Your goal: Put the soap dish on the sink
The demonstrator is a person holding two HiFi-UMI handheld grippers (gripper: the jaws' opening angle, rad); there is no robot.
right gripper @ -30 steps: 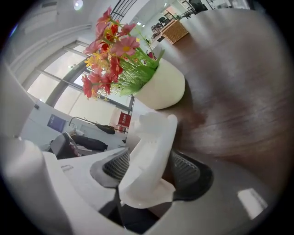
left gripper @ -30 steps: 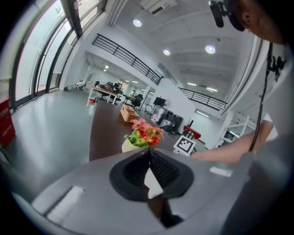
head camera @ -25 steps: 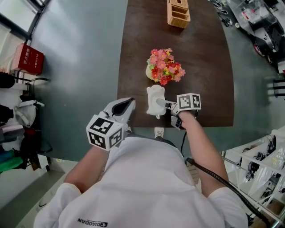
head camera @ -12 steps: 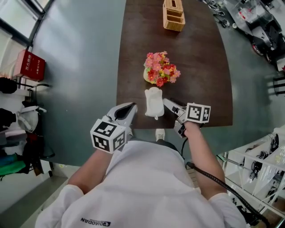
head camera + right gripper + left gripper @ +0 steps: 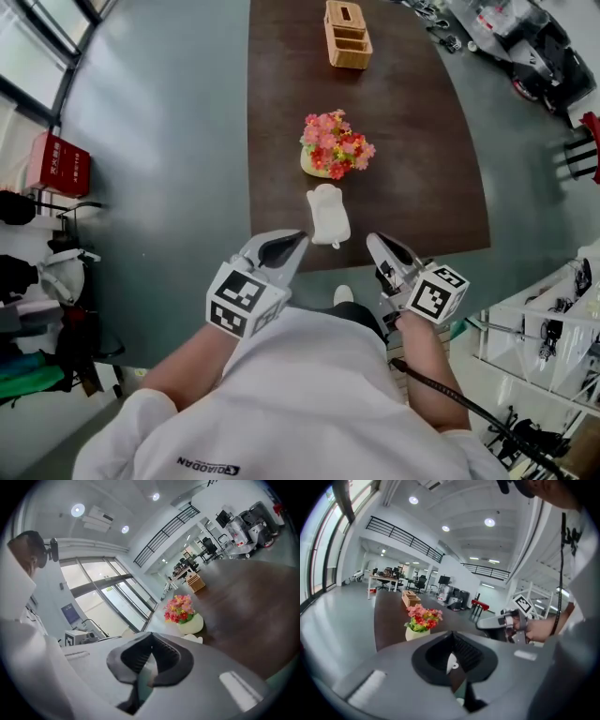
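The white soap dish (image 5: pixel 328 216) lies on the dark brown table (image 5: pixel 422 141) near its front edge, just in front of a flower pot (image 5: pixel 336 145). My left gripper (image 5: pixel 296 238) hovers at the table's edge to the dish's left, shut and empty. My right gripper (image 5: pixel 375 241) hovers at its right, also shut and empty, apart from the dish. In the right gripper view the jaws (image 5: pixel 151 645) meet, with a corner of the dish (image 5: pixel 194 639) showing beyond them. The left gripper (image 5: pixel 451 633) has its tips together in its own view.
A wooden box (image 5: pixel 347 36) stands at the table's far end. Grey floor surrounds the table. A red box (image 5: pixel 61 164) and dark items sit at the left, and metal racks and machines at the right.
My right gripper has let go of the soap dish, drawn back toward me and closed. The dish stays on the table. My left gripper shifted a little to the right.
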